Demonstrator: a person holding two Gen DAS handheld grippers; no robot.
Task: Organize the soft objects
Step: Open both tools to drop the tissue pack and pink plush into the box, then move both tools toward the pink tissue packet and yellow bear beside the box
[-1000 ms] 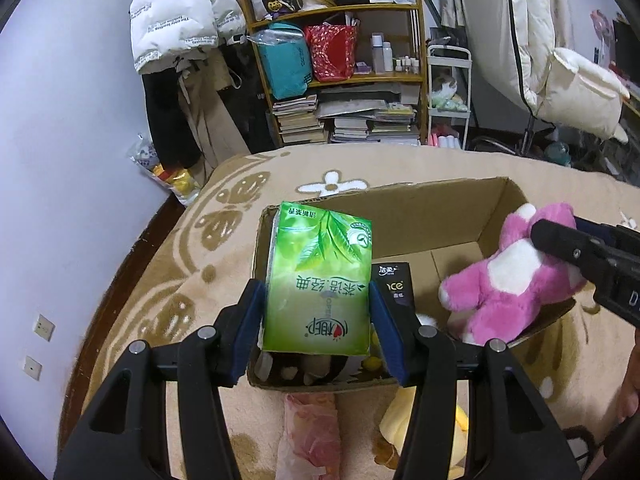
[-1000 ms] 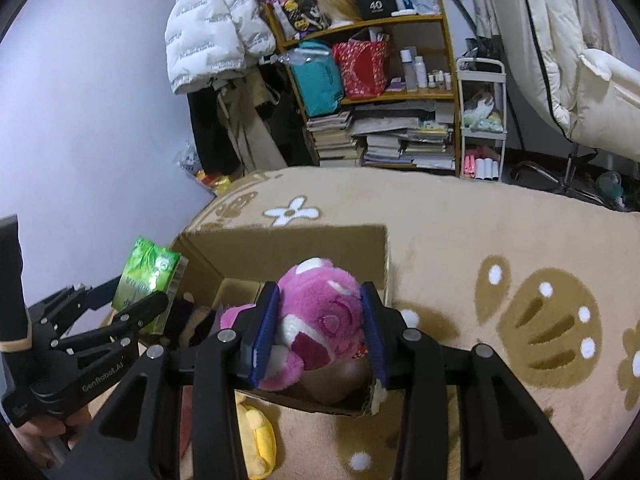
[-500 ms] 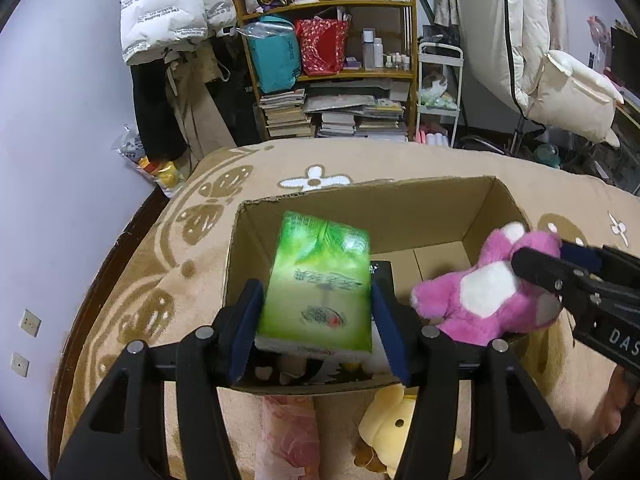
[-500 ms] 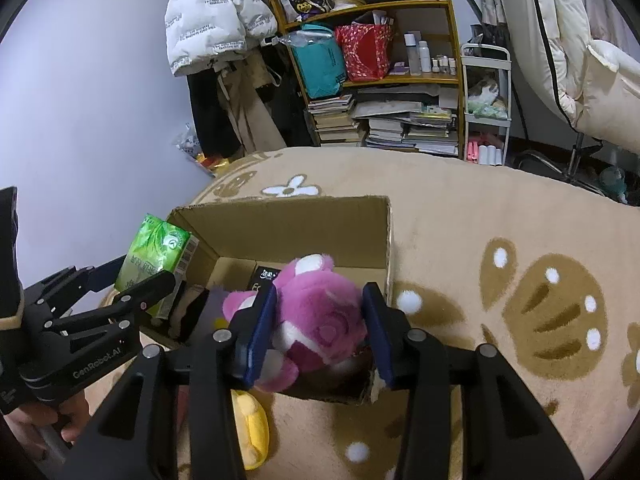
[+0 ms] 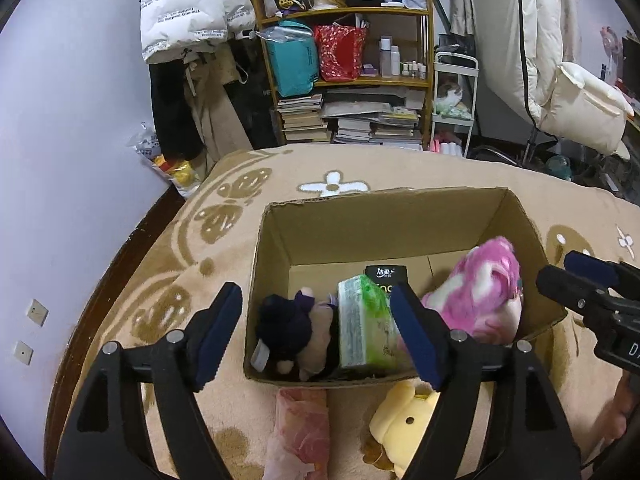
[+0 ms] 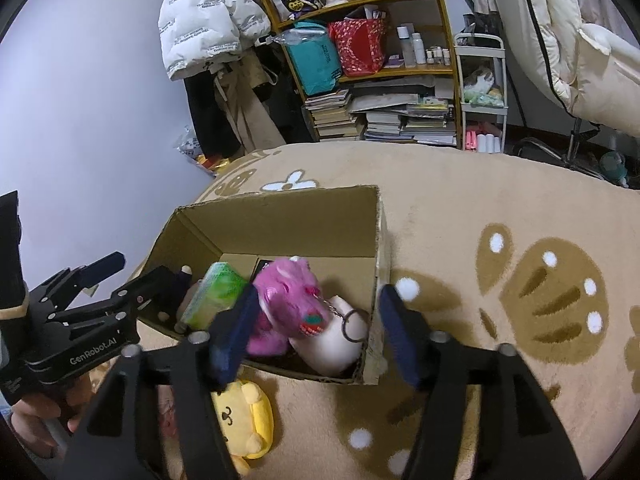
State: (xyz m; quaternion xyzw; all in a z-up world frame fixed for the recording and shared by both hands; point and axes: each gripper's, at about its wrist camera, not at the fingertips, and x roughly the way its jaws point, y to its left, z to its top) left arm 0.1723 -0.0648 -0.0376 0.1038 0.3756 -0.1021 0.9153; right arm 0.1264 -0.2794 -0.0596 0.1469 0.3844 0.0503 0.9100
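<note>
Left wrist view: left gripper (image 5: 316, 332) jaws spread, just been opening, pinching nothing. Green tissue pack (image 5: 362, 326) lies inside cardboard box (image 5: 384, 216), near wall, beside dark plush (image 5: 286, 330). Pink plush (image 5: 486, 294) at right in box. Yellow plush (image 5: 404, 420) on beige rug (image 5: 120, 280), near side of box.

Right wrist view: right gripper (image 6: 314, 334) jaws spread, just been opening, nothing gripped. Pink plush with keyring (image 6: 352, 322) rests in box, near right corner. Green tissue pack left of it.
</note>
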